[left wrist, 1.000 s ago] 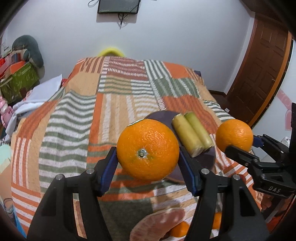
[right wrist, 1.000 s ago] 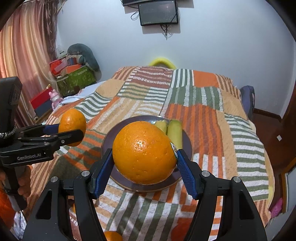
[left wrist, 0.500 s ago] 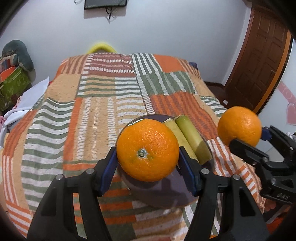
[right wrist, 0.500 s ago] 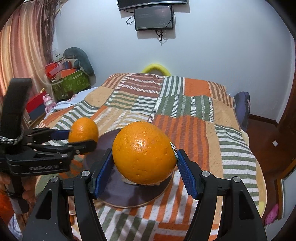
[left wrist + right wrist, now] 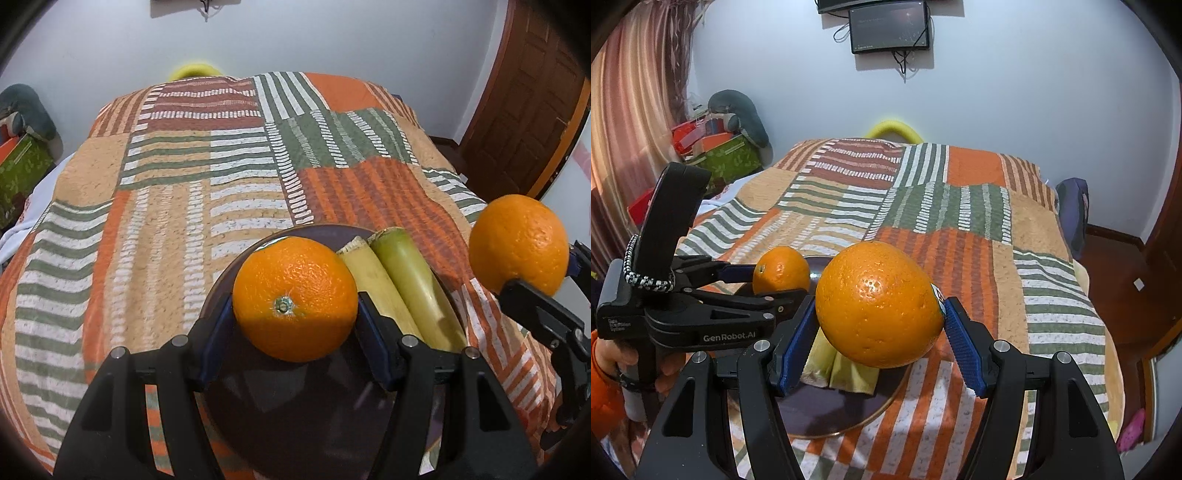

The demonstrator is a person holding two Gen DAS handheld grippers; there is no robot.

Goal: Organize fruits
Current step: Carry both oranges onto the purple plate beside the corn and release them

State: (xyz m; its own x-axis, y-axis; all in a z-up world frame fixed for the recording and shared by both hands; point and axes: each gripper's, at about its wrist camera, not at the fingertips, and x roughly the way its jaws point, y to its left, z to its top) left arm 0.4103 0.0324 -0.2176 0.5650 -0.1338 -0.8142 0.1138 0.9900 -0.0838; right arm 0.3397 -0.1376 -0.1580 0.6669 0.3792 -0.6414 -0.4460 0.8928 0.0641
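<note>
My left gripper [image 5: 295, 317] is shut on an orange [image 5: 295, 299], stem end facing the camera, held just above a dark round plate [image 5: 295, 424] on the bed. Two pale yellow-green stalk pieces [image 5: 406, 291] lie side by side on the plate's right half. At the right edge of that view my right gripper [image 5: 539, 269] carries a second orange [image 5: 519, 245]. In the right wrist view the right gripper [image 5: 879, 325] is shut on its stickered orange [image 5: 879, 306] above the plate's rim [image 5: 886, 402] and the stalks [image 5: 842, 369]. To its left, the left gripper [image 5: 775, 280] holds its orange [image 5: 781, 271].
The plate sits on a patchwork striped bedspread [image 5: 207, 192]. A hand in an orange sleeve [image 5: 605, 369] holds the left gripper. Boxes and a grey cushion [image 5: 738, 118] stand left of the bed, a dark bag [image 5: 1071, 210] and a wooden door [image 5: 528, 110] to its right.
The left gripper has moved with its orange from beside the plate to over it, and lower. The right gripper with its orange has come over the plate's near right part. Both grips are unchanged.
</note>
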